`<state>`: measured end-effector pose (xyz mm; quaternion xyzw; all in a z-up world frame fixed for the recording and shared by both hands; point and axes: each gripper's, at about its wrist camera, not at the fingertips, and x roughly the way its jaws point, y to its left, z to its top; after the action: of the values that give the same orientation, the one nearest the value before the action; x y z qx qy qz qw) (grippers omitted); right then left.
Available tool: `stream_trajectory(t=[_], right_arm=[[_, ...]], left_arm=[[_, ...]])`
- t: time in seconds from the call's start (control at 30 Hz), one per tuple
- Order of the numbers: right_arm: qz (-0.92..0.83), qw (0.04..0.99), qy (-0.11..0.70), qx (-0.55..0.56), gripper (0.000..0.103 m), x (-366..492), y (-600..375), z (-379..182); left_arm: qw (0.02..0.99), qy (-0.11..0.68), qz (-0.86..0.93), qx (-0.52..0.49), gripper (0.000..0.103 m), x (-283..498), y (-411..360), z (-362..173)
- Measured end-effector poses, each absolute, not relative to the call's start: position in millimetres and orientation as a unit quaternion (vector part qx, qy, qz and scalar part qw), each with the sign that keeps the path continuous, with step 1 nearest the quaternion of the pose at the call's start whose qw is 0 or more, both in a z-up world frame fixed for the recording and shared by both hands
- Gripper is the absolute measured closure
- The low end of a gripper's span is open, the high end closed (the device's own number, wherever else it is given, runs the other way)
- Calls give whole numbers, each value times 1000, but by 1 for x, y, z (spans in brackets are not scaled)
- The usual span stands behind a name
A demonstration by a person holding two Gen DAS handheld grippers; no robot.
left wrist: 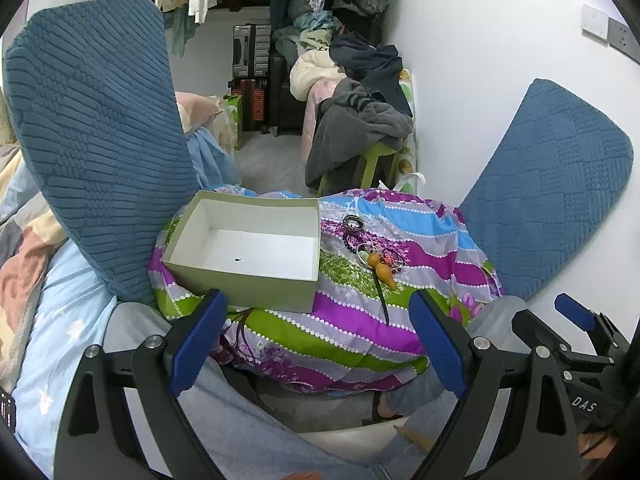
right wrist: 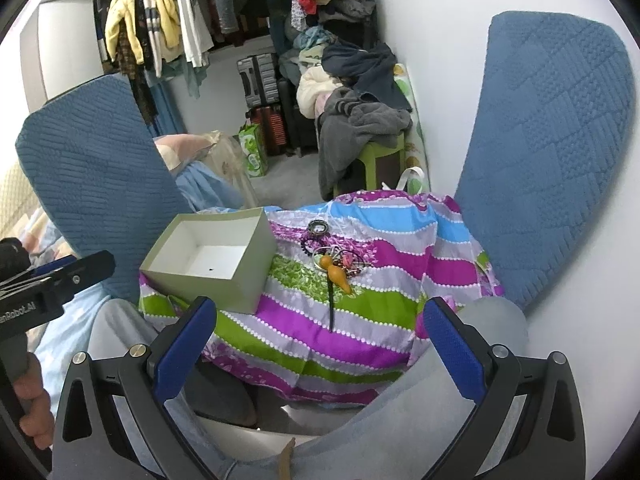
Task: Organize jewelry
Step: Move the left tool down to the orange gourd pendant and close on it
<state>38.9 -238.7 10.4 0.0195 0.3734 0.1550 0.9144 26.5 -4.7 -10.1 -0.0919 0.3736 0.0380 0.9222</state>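
Note:
An open green-grey box with a white inside sits on a striped purple, green and blue cloth; it also shows in the right wrist view. It holds only a tiny dark speck. To its right lies a small pile of jewelry: rings, beaded bands, an orange gourd-shaped pendant and a dark stick. The pile shows in the right wrist view too. My left gripper is open and empty, short of the box. My right gripper is open and empty, short of the pile.
Two blue quilted cushions stand left and right of the cloth. Behind are a green stool with heaped clothes, suitcases and a hanging clothes rail. The person's grey-trousered knees are below the cloth.

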Motion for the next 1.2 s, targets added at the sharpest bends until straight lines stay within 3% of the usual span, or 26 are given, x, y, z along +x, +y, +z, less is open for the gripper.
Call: stream_trajectory(t=[0.2,0.43,0.83,1.0,1.1,1.17,1.2], right_arm=[[168,905,390,26,5,60,-241,-3],[195,901,387,15,20,86,-242,-23],[182,909,374,11,19,153,-258,-67],[188,899,394,39,19,182,-272,-85],[198,896,395,53,32,199,-276,-94],[194,896,397,40,49,208,-275,-102],[193,895,400,39,51,213,-274,-107]], left_arm=[[912,395,39,-100,11,45,-6,-31],[909,401,22,-114,11,72,-7,-45],[905,406,-32,-120,11,133,-30,-66],[884,436,-62,-157,18,156,-39,-81],[880,441,-68,-163,27,166,-43,-92],[873,454,-73,-160,33,174,-48,-101],[872,458,-78,-156,37,177,-51,-103]])
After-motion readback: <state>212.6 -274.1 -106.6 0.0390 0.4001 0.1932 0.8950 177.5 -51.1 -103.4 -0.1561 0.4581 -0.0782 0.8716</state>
